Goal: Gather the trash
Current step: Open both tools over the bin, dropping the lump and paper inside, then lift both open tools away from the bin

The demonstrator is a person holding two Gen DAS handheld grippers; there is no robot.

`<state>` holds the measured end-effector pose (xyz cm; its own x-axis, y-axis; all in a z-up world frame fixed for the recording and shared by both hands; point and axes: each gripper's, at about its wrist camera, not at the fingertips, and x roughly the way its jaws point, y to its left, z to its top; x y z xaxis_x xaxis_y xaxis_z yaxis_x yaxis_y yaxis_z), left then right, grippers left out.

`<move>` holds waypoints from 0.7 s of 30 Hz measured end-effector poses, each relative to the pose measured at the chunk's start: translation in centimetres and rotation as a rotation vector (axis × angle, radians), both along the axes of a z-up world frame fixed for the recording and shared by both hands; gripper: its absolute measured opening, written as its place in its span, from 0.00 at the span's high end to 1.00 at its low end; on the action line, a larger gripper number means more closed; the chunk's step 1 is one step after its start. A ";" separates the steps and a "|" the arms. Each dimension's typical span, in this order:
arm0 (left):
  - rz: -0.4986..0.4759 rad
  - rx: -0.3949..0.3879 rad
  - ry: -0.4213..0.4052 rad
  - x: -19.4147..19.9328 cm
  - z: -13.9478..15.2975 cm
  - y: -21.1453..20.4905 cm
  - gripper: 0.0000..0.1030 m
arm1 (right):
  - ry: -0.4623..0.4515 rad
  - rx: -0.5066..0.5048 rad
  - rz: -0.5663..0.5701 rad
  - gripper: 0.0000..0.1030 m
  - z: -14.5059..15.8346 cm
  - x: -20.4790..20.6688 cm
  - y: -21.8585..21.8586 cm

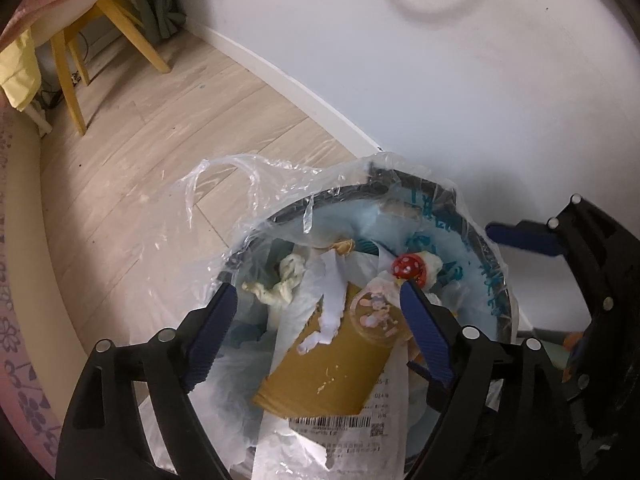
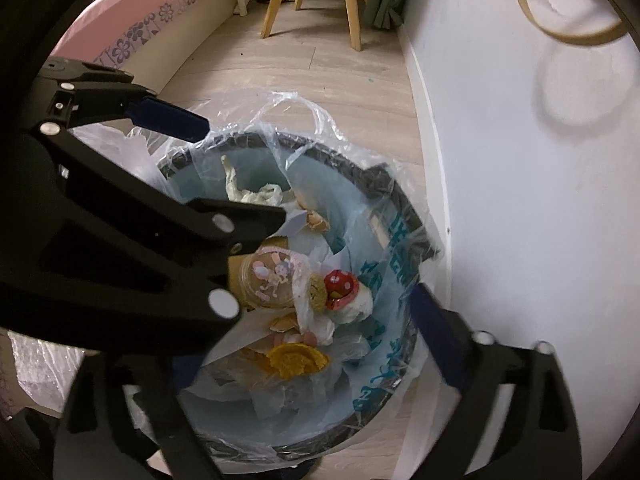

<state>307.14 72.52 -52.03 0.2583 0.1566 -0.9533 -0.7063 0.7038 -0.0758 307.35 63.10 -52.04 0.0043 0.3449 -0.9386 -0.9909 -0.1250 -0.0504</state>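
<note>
A round trash bin [image 1: 502,300] lined with a clear plastic bag [image 1: 256,216] stands on the floor by the wall; its rim also shows in the right wrist view [image 2: 404,200]. Inside lie a brown paper cup [image 1: 332,368], a clear printed cup [image 2: 272,278], a red mushroom toy [image 2: 340,280], tissues [image 1: 280,284] and a receipt [image 1: 340,440]. My left gripper [image 1: 316,300] is open and empty just above the trash. My right gripper [image 2: 304,340] is open and empty over the bin's right side. The left gripper crosses the right wrist view [image 2: 168,120].
Wooden floor [image 1: 168,128] runs along a white wall [image 1: 440,80] with a baseboard. A yellow chair [image 2: 312,0] stands at the back. A pink bed edge with flower print [image 2: 132,40] curves along the left. A wooden hoop [image 2: 572,36] hangs on the wall.
</note>
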 end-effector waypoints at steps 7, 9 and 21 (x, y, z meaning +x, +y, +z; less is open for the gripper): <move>0.070 0.006 -0.019 -0.9 1.0 0.0 0.06 | -0.006 0.063 0.031 0.07 1.3 -0.5 -0.7; 0.080 0.017 -0.016 -1.2 1.4 -0.2 0.06 | 0.001 0.062 0.025 0.07 1.6 -0.5 -0.7; 0.097 0.018 -0.001 -2.7 6.6 -2.4 0.06 | 0.009 0.035 -0.052 0.07 7.3 -0.2 -4.3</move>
